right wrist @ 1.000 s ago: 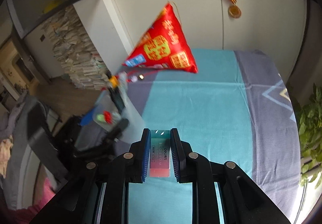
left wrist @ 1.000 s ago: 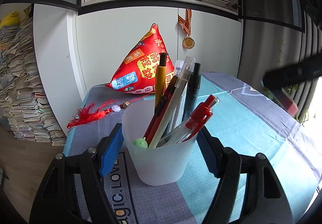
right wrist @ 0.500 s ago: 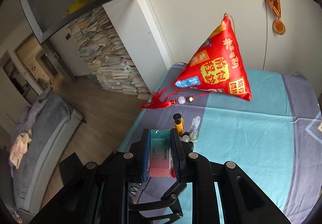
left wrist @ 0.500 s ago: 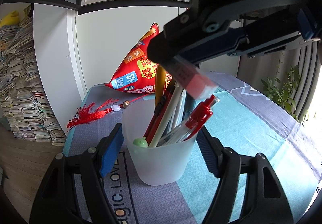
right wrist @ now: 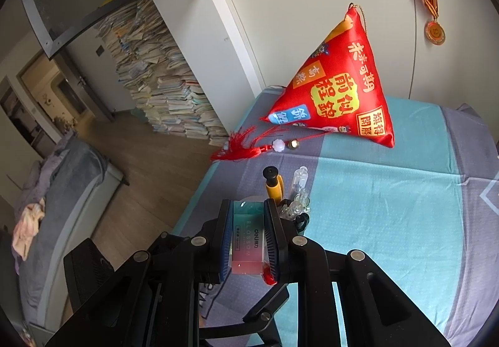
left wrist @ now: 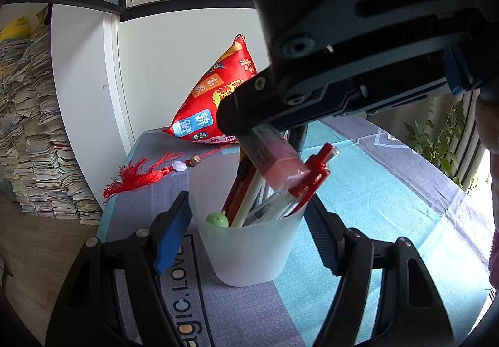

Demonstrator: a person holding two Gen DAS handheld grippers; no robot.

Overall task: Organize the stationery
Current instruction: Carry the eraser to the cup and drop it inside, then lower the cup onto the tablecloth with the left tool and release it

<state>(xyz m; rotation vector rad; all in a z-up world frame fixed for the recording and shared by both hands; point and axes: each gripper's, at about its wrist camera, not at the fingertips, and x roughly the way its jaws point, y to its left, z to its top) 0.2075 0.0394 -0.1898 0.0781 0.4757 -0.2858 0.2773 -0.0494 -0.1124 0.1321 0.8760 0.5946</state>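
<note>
Left gripper [left wrist: 246, 222]: I have its jaws clamped on the frosted cup [left wrist: 246, 250], one pad at 9 o'clock, the other at 3.
Right gripper [right wrist: 248, 241]: my jaws pinch the wrapped eraser [right wrist: 248, 237], tilted down over the cup's mouth.
Eraser tip: seems to touch the red pen [left wrist: 312, 175] at the rim's 2 o'clock side; wrap glare blurs it.
Cup: crowded with pens; free gap toward 9 o'clock above the green cap [left wrist: 217, 219].
Table edge [right wrist: 199, 184]: close at 9 o'clock; open cloth [left wrist: 374, 191] toward 3.
Red cushion [left wrist: 212, 103]: 12 o'clock, well apart.
</note>
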